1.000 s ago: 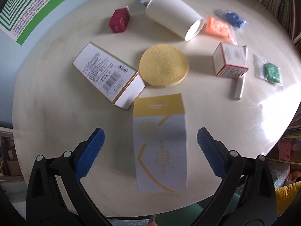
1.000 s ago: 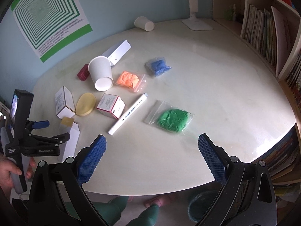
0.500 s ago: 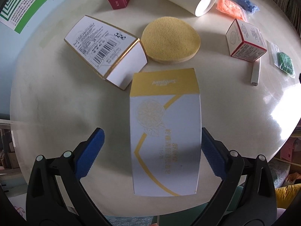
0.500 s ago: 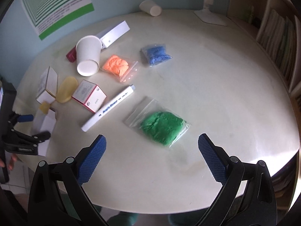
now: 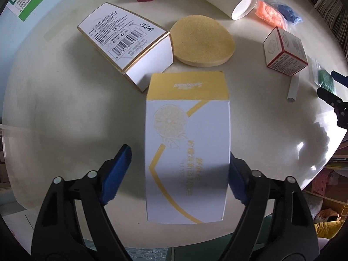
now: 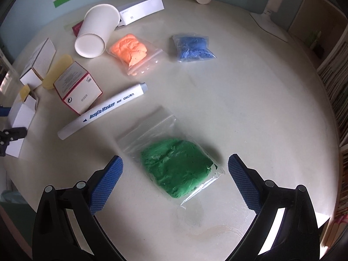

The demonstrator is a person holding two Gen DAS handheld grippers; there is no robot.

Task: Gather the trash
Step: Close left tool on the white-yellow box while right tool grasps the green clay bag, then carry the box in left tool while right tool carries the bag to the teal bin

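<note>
Left gripper [image 5: 178,171]: its fingers are closing around the yellow-and-white soap box [image 5: 187,152], having stood at their widest a second ago; the right-hand pad is looking level with the box edge, the left-hand pad [image 5: 117,174] is still showing a gap, so no grip is being made yet.

Soap box: it is lying flat near the table [image 5: 54,119] edge, its lower half sitting between the fingers and its yellow end pointing toward the sponge [image 5: 202,41]; it is filling far more of the left wrist view than a second ago, as the gripper is coming down over it.

Right gripper [image 6: 174,180]: its fingers are standing wide and holding nothing; the bagged green clay [image 6: 177,165] is now lying between them on the table, where a second ago it lay well ahead.

Right approach: the gripper is lowering and rolling, with the acrylic marker [image 6: 104,111] and red-edged carton [image 6: 77,87] sliding off to its left.

Meaning for the task: both hands appear to be committing to a first pick each, box on the left, clay bag on the right.

Still on the table: paper cup [image 6: 95,34], orange clay bag [image 6: 130,50], blue clay bag [image 6: 192,46], barcode box [image 5: 128,41].

Progress: nothing looks collected yet.
</note>
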